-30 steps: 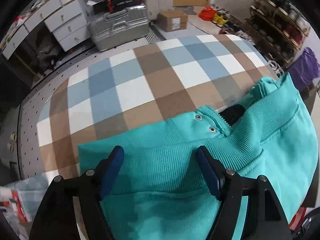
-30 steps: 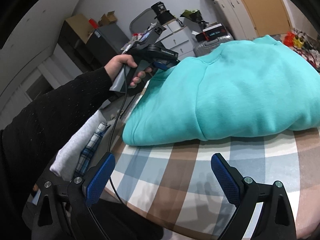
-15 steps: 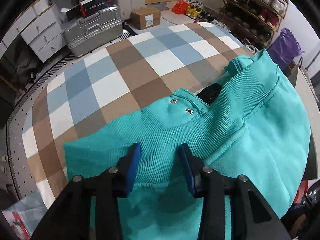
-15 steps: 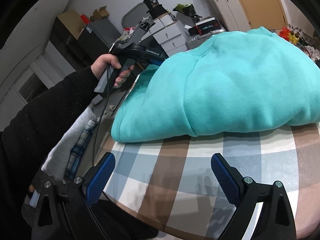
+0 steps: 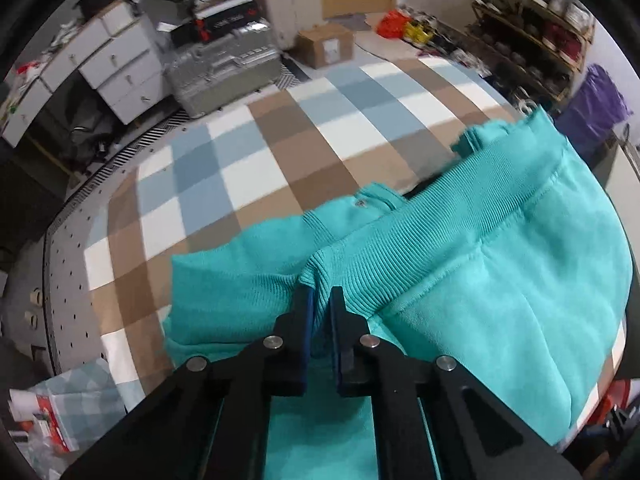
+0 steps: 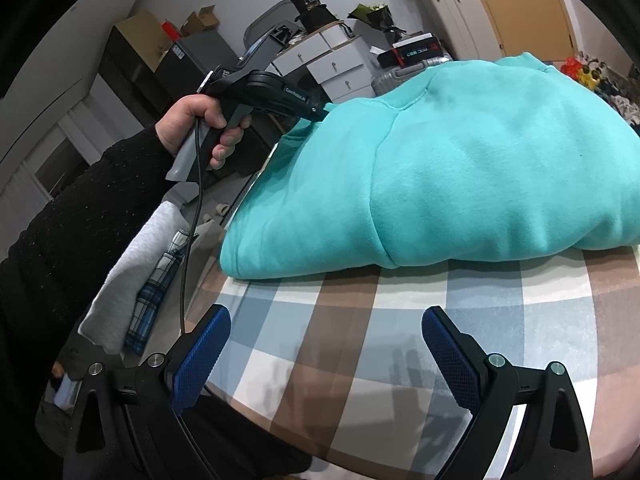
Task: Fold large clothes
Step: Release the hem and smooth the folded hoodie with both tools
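Note:
A teal sweatshirt (image 5: 472, 264) lies bunched on the checked tablecloth (image 5: 256, 152). My left gripper (image 5: 322, 300) points steeply down and is shut on the sweatshirt's ribbed hem, pinching a fold that rises a little between the pads. In the right wrist view the same teal sweatshirt (image 6: 472, 160) is a thick mound on the table. My right gripper (image 6: 326, 340) stands open above bare checked cloth in front of it, holding nothing. A hand (image 6: 196, 128) in a black sleeve holds the left gripper's handle at the garment's far left corner.
A silver suitcase (image 5: 224, 68), white drawers (image 5: 100, 64) and a cardboard box (image 5: 326, 44) stand beyond the table's far edge. A shoe rack (image 5: 536, 28) lines the right wall. Folded grey and plaid clothes (image 6: 136, 280) lie off the table's left edge.
My left gripper's jaws went from wide open to shut on the ribbed hem, and the fabric now lifts slightly. The right gripper stayed open and still.

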Tool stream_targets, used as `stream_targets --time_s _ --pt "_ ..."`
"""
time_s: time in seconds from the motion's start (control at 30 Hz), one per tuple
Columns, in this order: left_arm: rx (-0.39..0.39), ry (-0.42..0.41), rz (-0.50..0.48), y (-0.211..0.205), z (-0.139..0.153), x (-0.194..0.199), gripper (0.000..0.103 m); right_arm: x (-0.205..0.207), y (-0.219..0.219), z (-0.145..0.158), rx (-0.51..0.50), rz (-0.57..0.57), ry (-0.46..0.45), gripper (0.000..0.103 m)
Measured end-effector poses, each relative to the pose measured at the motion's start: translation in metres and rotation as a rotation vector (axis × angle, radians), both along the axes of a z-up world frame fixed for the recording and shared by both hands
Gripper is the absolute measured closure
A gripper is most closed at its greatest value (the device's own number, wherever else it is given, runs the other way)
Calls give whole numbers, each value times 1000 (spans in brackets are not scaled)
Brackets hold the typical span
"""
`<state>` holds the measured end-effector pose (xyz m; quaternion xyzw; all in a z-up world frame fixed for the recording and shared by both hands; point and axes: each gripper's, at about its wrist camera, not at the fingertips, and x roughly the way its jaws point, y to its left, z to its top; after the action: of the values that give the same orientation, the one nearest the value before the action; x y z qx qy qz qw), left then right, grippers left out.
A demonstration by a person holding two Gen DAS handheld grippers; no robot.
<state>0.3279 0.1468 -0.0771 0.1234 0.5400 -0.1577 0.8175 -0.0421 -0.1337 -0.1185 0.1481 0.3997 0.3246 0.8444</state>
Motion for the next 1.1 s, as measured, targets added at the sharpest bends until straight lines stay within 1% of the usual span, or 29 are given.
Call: stream_targets --time_s 0.03,0.1,0.17,0.23,0.33,0.4,0.43,0.47,0.5,0.53,0.57,0.6,0.63,0.73,0.77,0.8,0.83,0.87,0.9,0.93,0.97,1.0,1.03,1.07,1.1 --pt "3 4 9 0 1 1 100 0 0 0 1 -2 -2 5" --pt "-6 -40 3 -2 14 2 100 0 -1 0 8 -4 -2 5" --pt "2 -63 24 -3 21 6 100 0 -1 0 13 1 3 5" --pt "-3 -48 68 0 23 15 100 0 0 -1 6 4 3 5" --pt "7 -42 107 3 10 23 100 -1 1 -2 0 3 0 5" --pt "-21 -6 132 7 -9 27 100 -2 -1 0 4 -5 -6 5" --pt "-25 -4 151 9 -21 29 97 -2 -2 0 6 -11 -8 5" --pt "-30 -18 166 12 -28 28 92 -3 -3 0 8 -17 -9 5" --pt "-34 -31 176 13 -29 27 90 -2 -6 0 10 -26 -8 5" --pt "-36 -45 187 16 -27 25 83 -2 -8 0 13 -36 -7 5" --pt "-41 -46 202 19 -22 23 70 -2 -11 0 17 -52 -5 5" --pt "-45 -31 225 23 -17 20 61 -2 -14 0 23 -62 -4 5" --pt "-62 -15 249 29 -10 16 57 -1 -18 0 30 -75 -2 5" --pt "-173 -26 294 48 18 -6 56 1 -32 4 49 -139 -24 5" --pt "-201 -18 299 51 25 -15 52 3 -39 8 59 -165 -44 5" --pt "-243 -4 284 52 32 -28 49 8 -48 14 64 -194 -61 5" --pt "-274 5 262 52 37 -41 43 13 -54 20 57 -211 -70 5" --pt "-288 4 241 49 40 -56 36 22 -60 29 30 -232 -97 5" --pt "-289 -7 232 46 41 -69 34 30 -62 35 -4 -244 -123 3" --pt "-281 -19 218 40 39 -84 34 41 -63 41 -60 -259 -153 0" --pt "-277 -20 192 33 35 -95 34 60 -61 45 -141 -272 -168 0" --pt "-282 -5 145 22 26 -108 34 75 -57 44 -183 -257 -158 0" --pt "-294 25 86 10 15 -120 34 95 -50 40 -222 -217 -125 1" --pt "-289 38 36 -3 4 -131 34 114 -40 32 -271 -186 -70 1" --pt "-257 35 10 -13 -6 -137 34 126 -30 26 -319 -173 -39 1"
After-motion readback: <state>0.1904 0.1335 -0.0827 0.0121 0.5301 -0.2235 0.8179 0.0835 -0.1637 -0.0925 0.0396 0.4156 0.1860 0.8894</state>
